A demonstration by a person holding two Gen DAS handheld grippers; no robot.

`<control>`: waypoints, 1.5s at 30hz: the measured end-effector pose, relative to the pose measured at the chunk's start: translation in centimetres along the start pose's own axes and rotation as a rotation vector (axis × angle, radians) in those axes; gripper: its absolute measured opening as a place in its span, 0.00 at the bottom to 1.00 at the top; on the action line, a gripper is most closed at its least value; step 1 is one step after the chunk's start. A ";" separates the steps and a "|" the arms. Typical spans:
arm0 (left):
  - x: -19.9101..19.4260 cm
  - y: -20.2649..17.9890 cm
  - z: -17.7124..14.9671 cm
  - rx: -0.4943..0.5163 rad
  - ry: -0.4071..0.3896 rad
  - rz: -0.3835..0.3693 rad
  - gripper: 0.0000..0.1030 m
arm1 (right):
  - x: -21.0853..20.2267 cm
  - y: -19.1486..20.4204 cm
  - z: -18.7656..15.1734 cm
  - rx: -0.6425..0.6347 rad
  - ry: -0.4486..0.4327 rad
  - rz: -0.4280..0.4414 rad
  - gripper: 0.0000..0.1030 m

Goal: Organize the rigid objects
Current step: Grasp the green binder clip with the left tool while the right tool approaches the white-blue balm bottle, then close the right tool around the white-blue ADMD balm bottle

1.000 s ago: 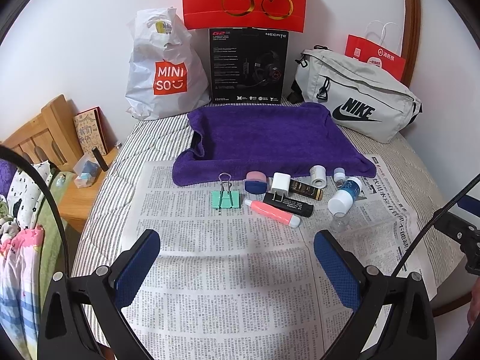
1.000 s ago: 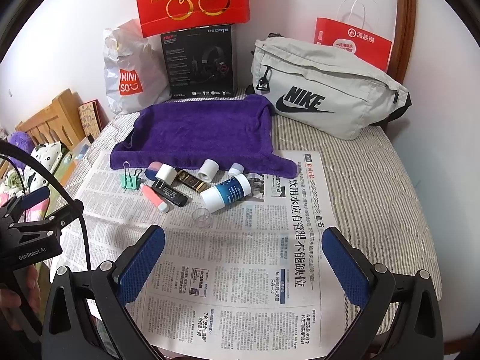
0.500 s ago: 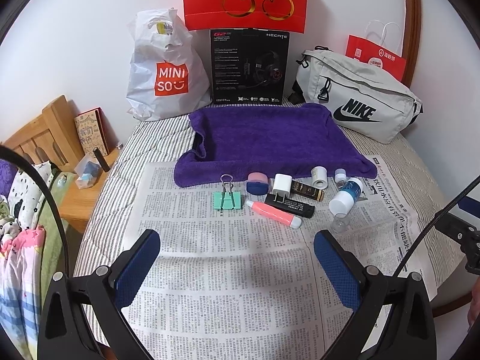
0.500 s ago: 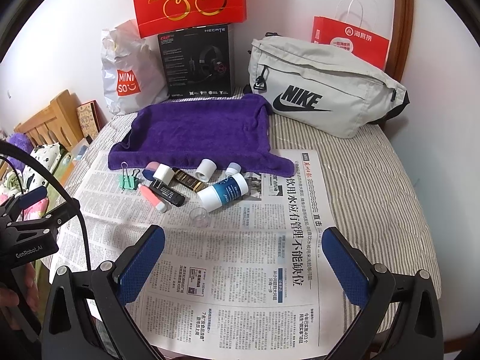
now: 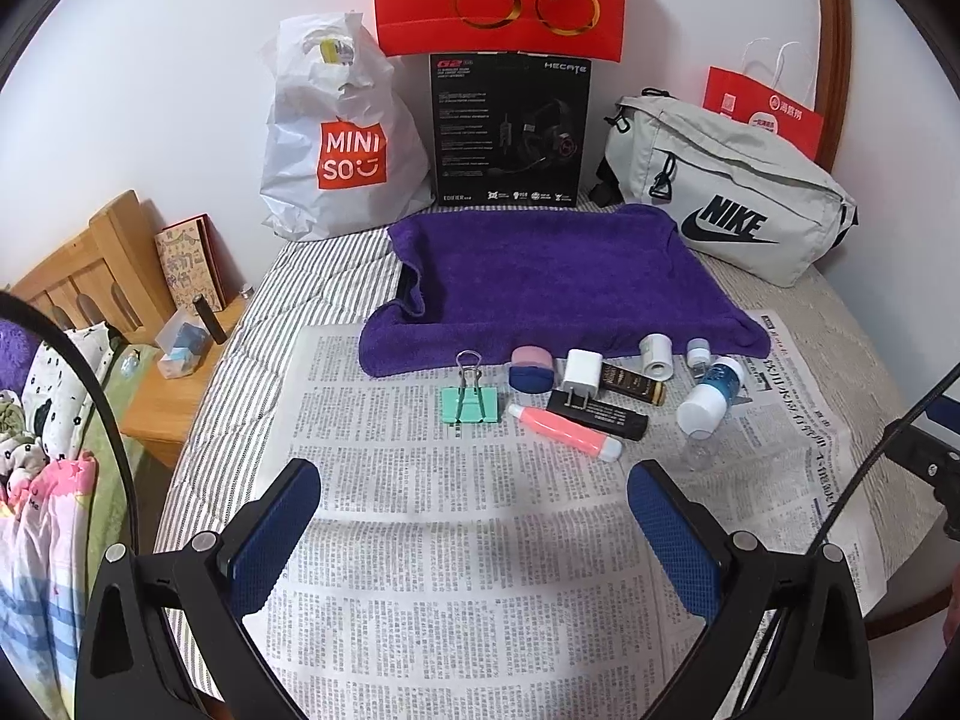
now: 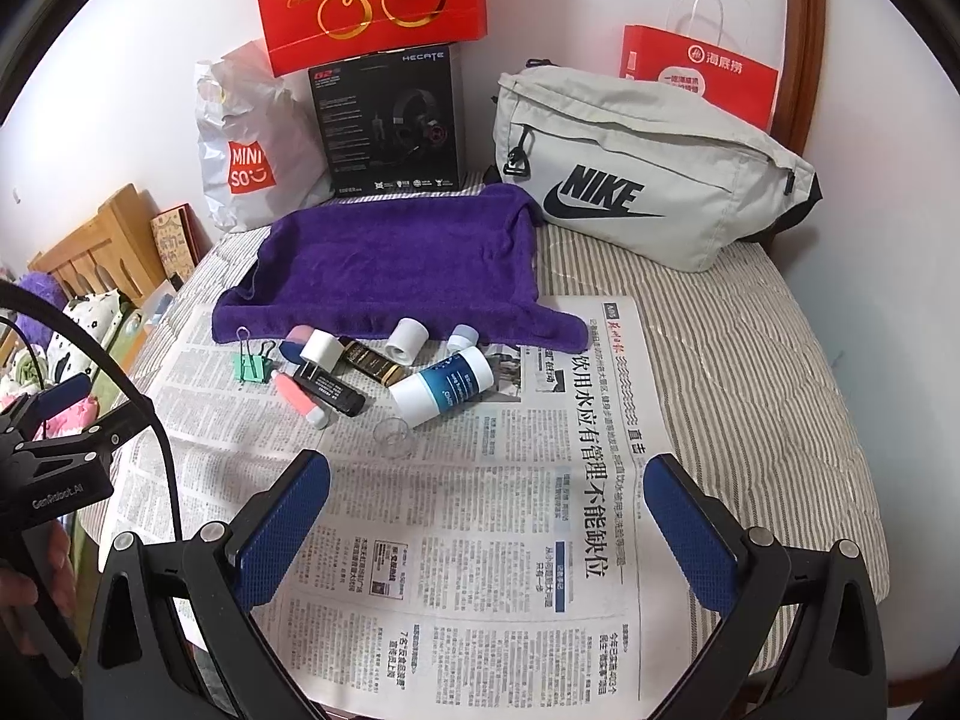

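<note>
Along the newspaper's (image 5: 480,570) far edge the small items wait untouched by the purple towel (image 5: 552,276), both hand-held grippers — left (image 5: 474,531), right (image 6: 489,525) — spread wide, empty; next likely reaching for the nearby clear cup (image 6: 393,438).

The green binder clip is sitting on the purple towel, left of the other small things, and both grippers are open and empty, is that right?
Not quite. The green binder clip lies on the newspaper, just in front of the purple towel, as the left wrist view shows. The rest holds: it is leftmost, and the left gripper and right gripper are open, empty.
</note>
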State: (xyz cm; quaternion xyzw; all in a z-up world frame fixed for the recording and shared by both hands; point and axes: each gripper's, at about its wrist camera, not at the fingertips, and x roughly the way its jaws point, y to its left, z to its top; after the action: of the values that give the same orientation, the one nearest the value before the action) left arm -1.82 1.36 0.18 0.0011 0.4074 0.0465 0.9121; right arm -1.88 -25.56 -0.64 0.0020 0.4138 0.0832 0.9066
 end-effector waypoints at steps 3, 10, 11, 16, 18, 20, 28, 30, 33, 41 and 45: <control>1.2 0.6 0.1 -0.018 0.008 -0.014 1.00 | 0.8 -0.1 0.1 -0.001 0.002 0.003 1.00; 5.7 1.5 0.4 -0.021 0.046 0.029 1.00 | 3.7 -0.4 -0.2 -0.011 0.042 0.013 1.00; 6.6 1.6 0.5 -0.019 0.056 0.035 1.00 | 4.1 -0.4 -0.3 -0.014 0.049 0.014 1.00; 10.5 1.8 0.8 -0.018 0.099 0.024 0.99 | 6.2 -0.8 -0.6 -0.009 0.085 0.019 1.00; 12.1 1.7 1.0 -0.019 0.118 0.016 0.99 | 6.8 -0.9 -0.6 -0.004 0.094 0.037 1.00; 13.3 1.7 1.2 -0.023 0.129 0.017 0.99 | 7.4 -1.0 -0.5 -0.006 0.093 0.041 1.00; 16.6 2.6 1.5 -0.086 0.148 0.002 0.95 | 10.0 -1.5 -0.7 0.021 0.145 0.078 1.00; 16.9 2.6 1.5 -0.098 0.147 -0.001 0.94 | 10.5 -1.5 -0.7 0.024 0.151 0.084 1.00; 17.2 2.0 1.5 -0.064 0.135 0.013 0.93 | 11.2 -1.4 -0.5 0.022 0.150 0.083 1.00; 16.8 1.4 1.3 -0.039 0.094 0.007 0.53 | 12.5 -1.5 0.2 0.017 0.132 0.143 1.00; 16.5 1.2 1.1 -0.029 0.079 0.011 0.38 | 13.2 -1.1 1.0 -0.041 0.122 0.134 1.00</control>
State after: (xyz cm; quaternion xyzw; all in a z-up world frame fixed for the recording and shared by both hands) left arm 9.84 4.06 -11.30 -0.0118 0.4423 0.0574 0.8949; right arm 7.51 -24.56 -10.00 0.0059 0.4652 0.1523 0.8720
